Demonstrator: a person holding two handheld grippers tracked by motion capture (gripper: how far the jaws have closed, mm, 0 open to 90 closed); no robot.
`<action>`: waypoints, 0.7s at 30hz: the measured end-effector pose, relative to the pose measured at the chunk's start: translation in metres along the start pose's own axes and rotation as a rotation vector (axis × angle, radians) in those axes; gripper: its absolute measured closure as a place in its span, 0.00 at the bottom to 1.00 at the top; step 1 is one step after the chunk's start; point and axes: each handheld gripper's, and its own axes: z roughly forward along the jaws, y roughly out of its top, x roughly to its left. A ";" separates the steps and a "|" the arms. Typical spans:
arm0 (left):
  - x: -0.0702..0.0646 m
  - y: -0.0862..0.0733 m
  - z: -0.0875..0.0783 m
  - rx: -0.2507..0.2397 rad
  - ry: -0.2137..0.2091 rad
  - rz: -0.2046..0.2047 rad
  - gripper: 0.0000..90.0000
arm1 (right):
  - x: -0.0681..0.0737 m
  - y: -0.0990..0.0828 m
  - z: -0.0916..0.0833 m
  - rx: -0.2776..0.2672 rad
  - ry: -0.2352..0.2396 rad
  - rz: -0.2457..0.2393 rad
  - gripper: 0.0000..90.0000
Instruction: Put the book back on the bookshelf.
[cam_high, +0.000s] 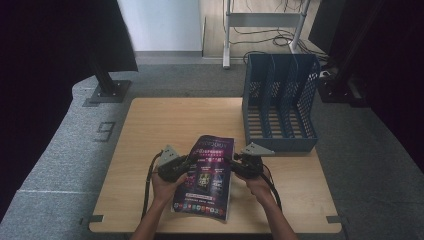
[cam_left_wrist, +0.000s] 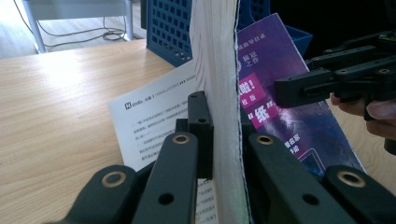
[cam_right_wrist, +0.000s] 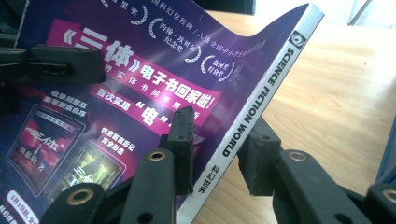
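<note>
Magazine (cam_high: 206, 172): purple cover, spine lettered "SCIENCE FICTION WORLD", positioned at the near middle of the wooden table (cam_high: 165, 120), cover up, between my two hands. I judge the operation to be a two-sided lift for transfer into the blue file rack (cam_high: 280, 100), which stands upright at the far right of the table with its slots open toward me.

Left edge: my left gripper (cam_left_wrist: 224, 140) is clamped on the page block, one jaw on each face. In the left gripper view the fore-edge of the pages stands nearly upright between the jaws. The front cover has fallen open, showing a white inner page (cam_left_wrist: 154, 116). I grip here so the loose pages stay bunched and do not fan out.

Right edge: my right gripper (cam_right_wrist: 219, 149) brackets the spine. One jaw presses on the cover; the other sits below the spine with a small gap visible, so I count this grip as not yet seated and the jaws as apart. The spine edge curls up off the table, giving the lower jaw room to pass underneath.

Reason for two grips: a limp, floppy magazine sags if held from one side. Holding both long edges keeps it flat enough to aim at a slot. Risk: an unseated spine grip may slip during the lift.
</note>
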 end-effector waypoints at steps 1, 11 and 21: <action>0.000 0.000 0.000 -0.003 -0.001 -0.002 0.95 | 0.000 0.001 -0.001 -0.007 0.002 -0.006 0.75; -0.006 0.013 -0.014 -0.056 -0.018 0.022 0.94 | 0.011 0.012 -0.020 -0.079 0.011 -0.073 0.78; -0.008 0.017 -0.019 -0.078 -0.026 0.021 0.95 | 0.020 0.017 -0.032 -0.130 0.000 -0.128 0.80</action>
